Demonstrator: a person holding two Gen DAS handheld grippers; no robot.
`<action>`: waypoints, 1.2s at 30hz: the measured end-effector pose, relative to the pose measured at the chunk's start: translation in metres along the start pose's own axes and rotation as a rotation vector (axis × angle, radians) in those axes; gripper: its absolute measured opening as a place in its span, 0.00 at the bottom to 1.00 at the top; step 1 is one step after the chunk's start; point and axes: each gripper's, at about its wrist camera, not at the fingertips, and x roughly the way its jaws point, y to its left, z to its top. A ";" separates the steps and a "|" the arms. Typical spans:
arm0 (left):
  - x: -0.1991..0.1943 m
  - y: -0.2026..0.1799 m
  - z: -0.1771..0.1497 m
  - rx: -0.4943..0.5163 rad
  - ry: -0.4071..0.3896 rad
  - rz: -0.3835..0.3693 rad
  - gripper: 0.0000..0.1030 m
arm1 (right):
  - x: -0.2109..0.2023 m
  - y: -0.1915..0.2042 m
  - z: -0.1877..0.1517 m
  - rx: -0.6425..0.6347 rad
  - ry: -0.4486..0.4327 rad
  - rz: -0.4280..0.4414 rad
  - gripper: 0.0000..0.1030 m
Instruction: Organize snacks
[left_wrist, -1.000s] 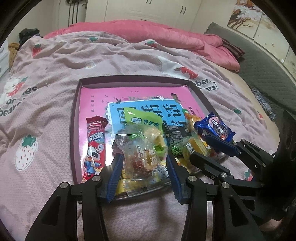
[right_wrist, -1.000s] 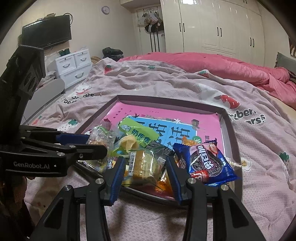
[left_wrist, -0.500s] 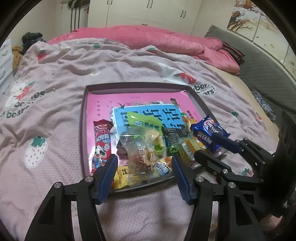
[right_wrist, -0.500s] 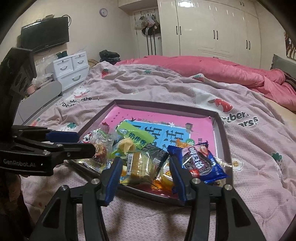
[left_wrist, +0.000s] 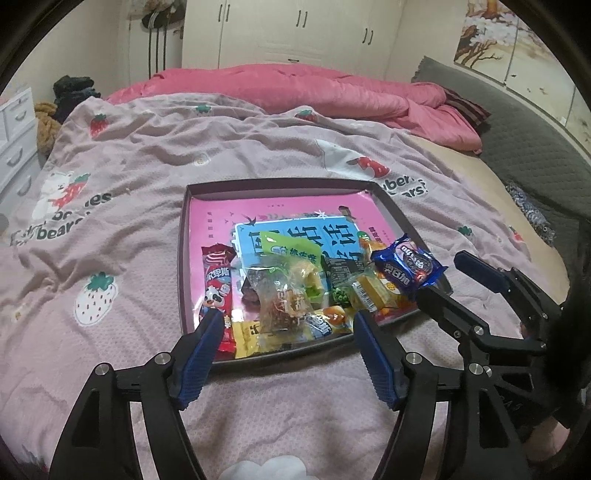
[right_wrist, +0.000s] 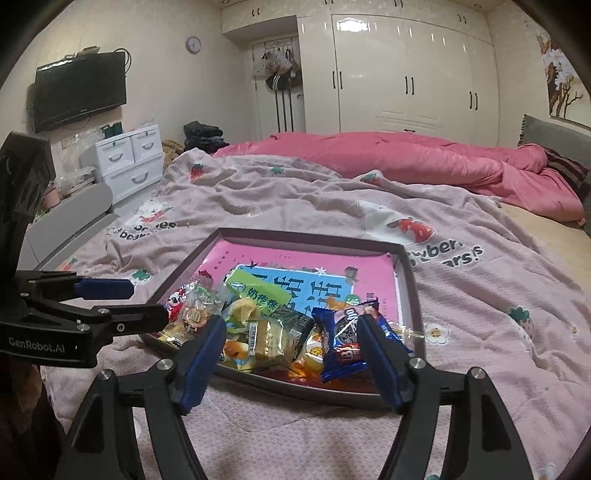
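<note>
Bed, pink strawberry-print cover (left_wrist: 155, 206); bearing a shallow dark-rimmed tray (left_wrist: 183, 258) with a pink picture book (left_wrist: 221, 218) lying flat inside as lining.

Snacks, all heaped in the near half of the tray, left to right in the left wrist view:
- red stick packet with cartoon cow (left_wrist: 218, 291), along the left wall of the tray;
- yellow packet (left_wrist: 251, 338), at the near rim;
- clear bag of brown pieces (left_wrist: 282, 302), on top of the heap;
- green packet (left_wrist: 291, 245), behind the clear bag, resting on the book;
- dark packet with green peas (left_wrist: 340, 280), right of centre;
- small yellow cake in clear wrap (left_wrist: 369, 293), just beside the dark packet;
- blue cookie packet (left_wrist: 408, 267), at the right wall of the tray, tilted.

Left hand-held gripper (left_wrist: 288, 347): spread wide, jaws just opened further, nothing between the blue pads; poised over the near rim of the tray, the clear bag and the yellow packet showing in the gap beyond, untouched.

Right hand-held gripper (right_wrist: 291, 350): likewise spread, jaws just opened further, gripping nothing; poised at the near right corner of the tray, the cake and the blue cookie packet lying beyond its tips. Seen from the left wrist view at far right, beside the tray.

Background: pink quilt (left_wrist: 314, 88) at the head of the bed, white wardrobe (right_wrist: 406, 74), white drawers (right_wrist: 129, 158), wall television (right_wrist: 79, 88).
</note>
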 end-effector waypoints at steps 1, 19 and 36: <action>-0.002 -0.001 -0.001 0.001 -0.002 0.002 0.73 | -0.002 0.000 0.000 0.003 -0.005 -0.002 0.73; -0.047 -0.006 -0.033 -0.061 -0.041 0.032 0.73 | -0.050 0.012 -0.017 0.067 0.007 -0.012 0.90; -0.065 -0.018 -0.063 -0.054 -0.012 0.006 0.73 | -0.076 0.016 -0.037 0.109 0.058 -0.068 0.97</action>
